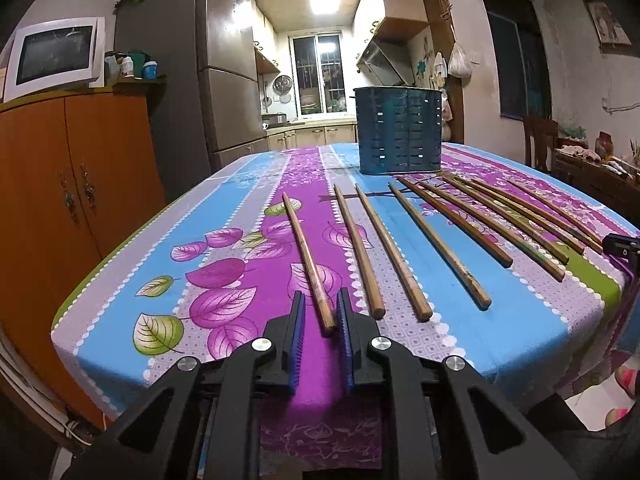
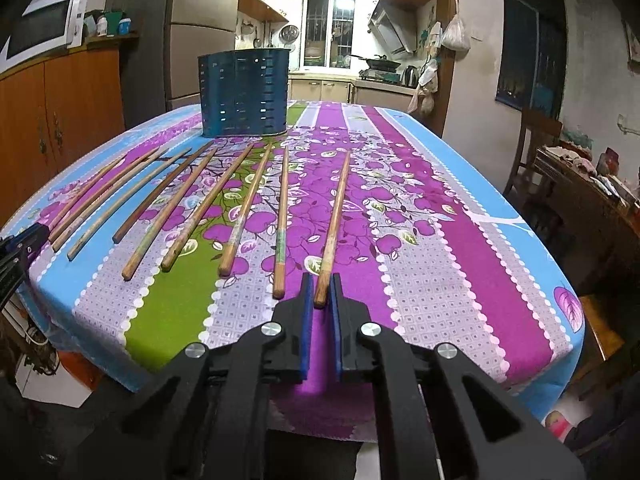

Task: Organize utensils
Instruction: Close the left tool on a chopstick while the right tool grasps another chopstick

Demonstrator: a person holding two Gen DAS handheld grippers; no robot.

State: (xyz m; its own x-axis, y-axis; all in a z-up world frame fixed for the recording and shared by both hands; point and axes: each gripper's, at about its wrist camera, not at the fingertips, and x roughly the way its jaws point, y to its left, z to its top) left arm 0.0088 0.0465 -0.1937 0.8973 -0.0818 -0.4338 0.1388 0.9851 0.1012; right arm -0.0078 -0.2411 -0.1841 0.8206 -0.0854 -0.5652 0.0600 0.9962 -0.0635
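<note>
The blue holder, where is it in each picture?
Left wrist view: the blue holder stands at the far end of the table, right of centre, past the chopsticks' tips.
Right wrist view: the blue holder stands at the far end too, but left of centre.
Shared landmark: the lit kitchen window, just left of the holder in the left view and to its right in the right view.

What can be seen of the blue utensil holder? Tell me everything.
The blue utensil holder is a tall container, seemingly metal, its walls punched with rows of small horizontal slots. It stands upright on the floral tablecloth near the table's far end, just beyond the tips of the chopsticks. Neither gripper touches it. Its contents cannot be seen.
</note>
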